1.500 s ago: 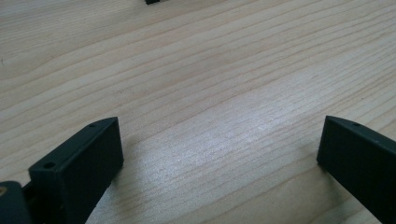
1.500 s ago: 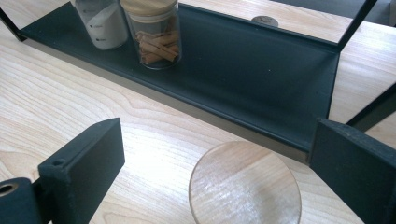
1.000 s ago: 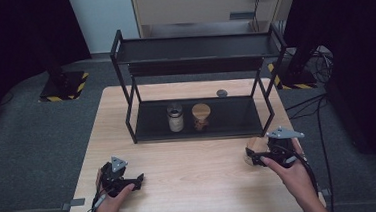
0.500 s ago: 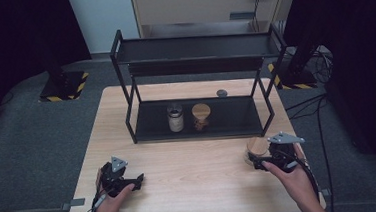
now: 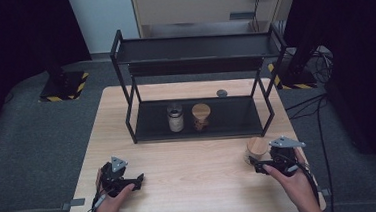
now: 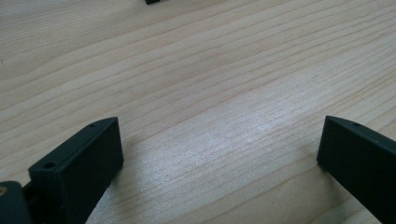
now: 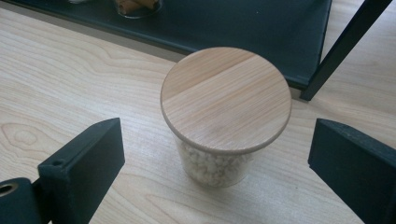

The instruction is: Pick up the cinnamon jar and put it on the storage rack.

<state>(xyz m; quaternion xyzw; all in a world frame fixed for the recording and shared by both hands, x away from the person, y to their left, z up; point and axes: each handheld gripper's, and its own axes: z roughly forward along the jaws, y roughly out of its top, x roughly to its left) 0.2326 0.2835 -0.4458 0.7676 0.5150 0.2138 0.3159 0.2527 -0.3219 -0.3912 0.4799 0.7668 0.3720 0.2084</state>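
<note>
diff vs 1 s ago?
The right gripper has drifted slightly down-frame, toward the person. Its jaws are open around the wood-lidded jar, not touching it. The jar, left gripper, rack and its two jars kept their places.

Worktop: I see a pale wooden worktop (image 5: 196, 180) with plain grain, standing on grey carpet (image 5: 33, 142).
Rack: I see a black two-tier metal rack (image 5: 197, 47) standing on the far half of the worktop.
Lower tier: I count two jars there, side by side near the middle; one has a dark lid (image 5: 175, 117), the other a wooden lid (image 5: 201, 116).
Small dark disc: I see it (image 5: 221, 93) lying on the worktop behind the rack's lower tier.
Floor markers: I see yellow-and-black striped bases (image 5: 62, 87) at far left and far right.
</note>
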